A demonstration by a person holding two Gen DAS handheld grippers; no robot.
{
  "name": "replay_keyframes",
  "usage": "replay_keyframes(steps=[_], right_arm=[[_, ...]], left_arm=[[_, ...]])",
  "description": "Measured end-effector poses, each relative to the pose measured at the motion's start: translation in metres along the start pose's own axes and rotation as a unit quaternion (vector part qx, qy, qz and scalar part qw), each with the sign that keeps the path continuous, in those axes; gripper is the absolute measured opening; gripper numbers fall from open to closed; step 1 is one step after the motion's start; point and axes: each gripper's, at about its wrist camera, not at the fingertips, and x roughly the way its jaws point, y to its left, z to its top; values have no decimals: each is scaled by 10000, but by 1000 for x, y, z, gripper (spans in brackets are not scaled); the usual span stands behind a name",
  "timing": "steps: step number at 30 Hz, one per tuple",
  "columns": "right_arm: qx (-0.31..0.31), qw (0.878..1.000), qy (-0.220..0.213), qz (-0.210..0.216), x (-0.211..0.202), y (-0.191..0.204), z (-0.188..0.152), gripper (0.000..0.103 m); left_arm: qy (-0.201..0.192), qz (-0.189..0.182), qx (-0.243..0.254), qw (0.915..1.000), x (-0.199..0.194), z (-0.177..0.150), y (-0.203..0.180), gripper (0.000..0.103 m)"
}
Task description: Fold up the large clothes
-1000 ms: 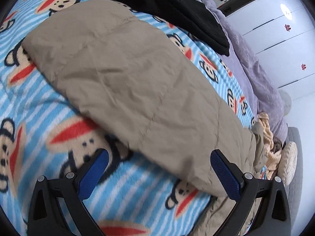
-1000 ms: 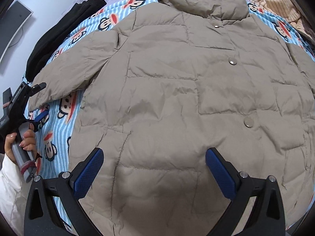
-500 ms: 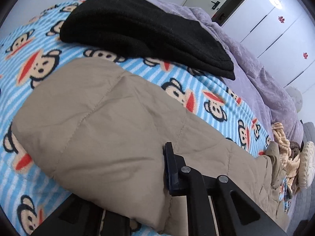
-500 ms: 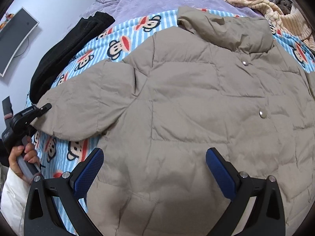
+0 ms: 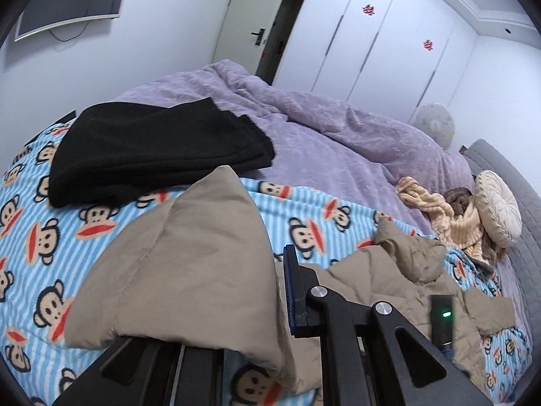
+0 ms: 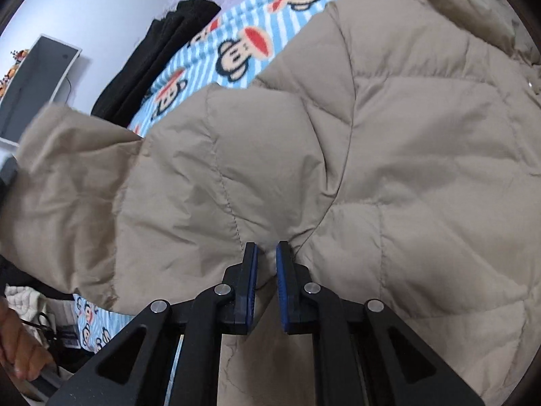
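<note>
- Right gripper (image 6: 267, 264): jaws pinched on a fold of the tan puffer jacket (image 6: 389, 155), at its armpit.
- Left gripper (image 5: 270, 304): clamped on the jacket's sleeve (image 5: 189, 264), lifted off the monkey-print blanket (image 5: 40, 237).
- The sleeve stretches from the jacket toward the black garment (image 5: 152, 149).
- Only the left view shows the collar (image 5: 405, 247), pointing toward the round cushion (image 5: 497, 213).

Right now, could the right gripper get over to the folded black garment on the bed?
Probably not yet. The right gripper is shut on the tan puffer jacket near the underarm, and the black garment lies beyond the lifted sleeve, across the monkey blanket.
</note>
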Motion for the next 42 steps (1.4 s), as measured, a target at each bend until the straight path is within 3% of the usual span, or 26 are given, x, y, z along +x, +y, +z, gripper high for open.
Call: replay_keyframes(steps=[6,12,16,19,24,27,28,29,30,32,36,38,40,42], right_arm=[[149,9991,147,380,-31,-34,-5,12],[483,9983,-310,-101,-111,-120,-12,12],[721,9928,-588,-755,-153,-177,-23,12],[890,9888,-666,-997,-169,-211,-29,12],[1059,9881,-657,-899,-168,-238,-33,12],[1083,9879,-695,-864,-161,-237,-25,13],[1091,9877,-712,-862,-161,-235,-25,13],[1102,9875,-722,-863,-160,-234,-22,13],[1103,9874,-737,-862,-169,-241,-35,13],[1083,9872,-739,-904,-178,-242,-41,13],[770,9876,-741,-1153,-184,-224,-37,14],[466,9881,-801,-1230,-188,-207,-33,27],[45,9867,-964,-1305,-192,-182,-29,77],[-463,9828,-1181,-1339,-192,-152,-24,82]], left_arm=[[137,-566,595,9965,25,1,-114,15],[686,-1213,1092,9842,78,-34,-243,15],[1172,-1073,1736,9719,122,-85,-316,15],[1625,-778,1993,9632,156,-126,-337,15],[2027,-342,2145,9549,181,-160,-317,15],[2075,-364,2191,9527,181,-159,-315,22],[2085,-406,2231,9514,178,-158,-315,47],[2053,-431,2263,9512,174,-157,-314,86],[1952,-390,2284,9530,169,-152,-309,99],[1697,-403,2363,9559,152,-147,-309,102],[1653,-496,2308,9576,124,-133,-292,102],[1458,-366,2165,9646,106,-121,-272,102],[1246,-83,1919,9734,91,-106,-243,102],[1115,343,1575,9806,83,-90,-208,102]])
